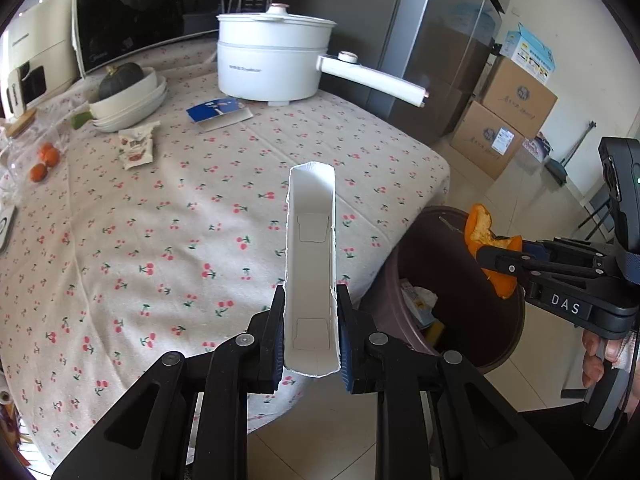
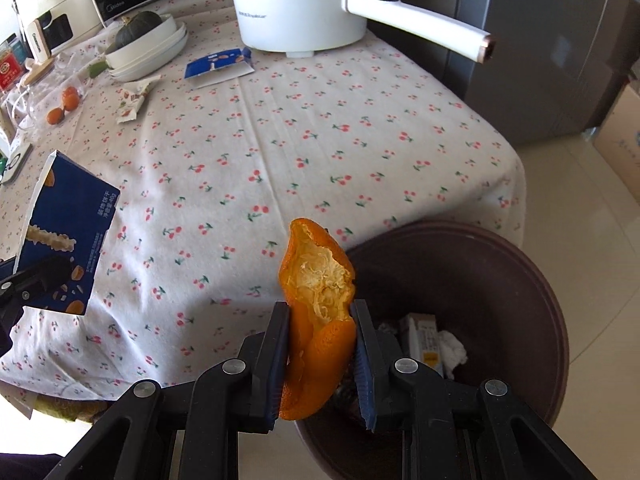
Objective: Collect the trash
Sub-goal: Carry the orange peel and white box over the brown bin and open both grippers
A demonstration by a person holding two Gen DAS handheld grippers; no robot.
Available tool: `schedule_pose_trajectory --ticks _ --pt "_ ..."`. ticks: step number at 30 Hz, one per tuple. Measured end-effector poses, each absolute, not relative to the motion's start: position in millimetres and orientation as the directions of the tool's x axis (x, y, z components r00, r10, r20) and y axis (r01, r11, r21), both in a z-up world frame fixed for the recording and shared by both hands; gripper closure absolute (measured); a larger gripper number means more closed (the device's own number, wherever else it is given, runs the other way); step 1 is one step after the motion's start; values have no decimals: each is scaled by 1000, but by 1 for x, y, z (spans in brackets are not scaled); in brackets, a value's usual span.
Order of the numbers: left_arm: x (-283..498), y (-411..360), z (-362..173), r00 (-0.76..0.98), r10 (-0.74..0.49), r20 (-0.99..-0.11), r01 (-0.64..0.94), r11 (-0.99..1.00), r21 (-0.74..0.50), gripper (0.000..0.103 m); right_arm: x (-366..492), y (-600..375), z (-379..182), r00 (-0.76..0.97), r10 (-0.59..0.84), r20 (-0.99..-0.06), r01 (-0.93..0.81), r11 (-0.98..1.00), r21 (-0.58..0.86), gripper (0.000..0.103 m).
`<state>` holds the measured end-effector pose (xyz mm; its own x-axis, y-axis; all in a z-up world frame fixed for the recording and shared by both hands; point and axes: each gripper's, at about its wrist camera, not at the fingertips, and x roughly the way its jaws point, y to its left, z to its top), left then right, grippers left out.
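- Two loads carried: left tongs (image 1: 310, 334) pinch an empty carton (image 1: 311, 264), right tongs (image 2: 322, 354) pinch orange peel (image 2: 318, 312).
- Peel hangs over the bin (image 2: 500, 264) beside the worktop's (image 2: 320, 140) near edge; next, release it.

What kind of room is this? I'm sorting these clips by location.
Most likely a home kitchen or dining corner: a table under a cherry-print cloth carries a white electric pot and a microwave, a tall grey fridge stands behind, and a brown trash bin sits beside the table.
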<state>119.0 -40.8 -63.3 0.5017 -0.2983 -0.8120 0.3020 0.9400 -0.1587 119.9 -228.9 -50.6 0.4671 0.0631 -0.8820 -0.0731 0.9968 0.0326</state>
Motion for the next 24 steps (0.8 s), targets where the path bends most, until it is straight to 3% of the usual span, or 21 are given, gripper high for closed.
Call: schedule_pose_trajectory --ticks 19,22,24 --pt "121 -168 -98 339 -428 -838 514 830 -216 79 92 -314 -57 442 -4 -897 14 1000 2 77" --pt "126 -177 -102 329 -402 -854 512 836 -197 63 89 -323 -56 443 -7 -897 29 1000 7 77" --pt "127 -178 -103 342 -384 -858 494 850 -184 36 88 -328 -56 442 -8 -897 37 999 10 77"
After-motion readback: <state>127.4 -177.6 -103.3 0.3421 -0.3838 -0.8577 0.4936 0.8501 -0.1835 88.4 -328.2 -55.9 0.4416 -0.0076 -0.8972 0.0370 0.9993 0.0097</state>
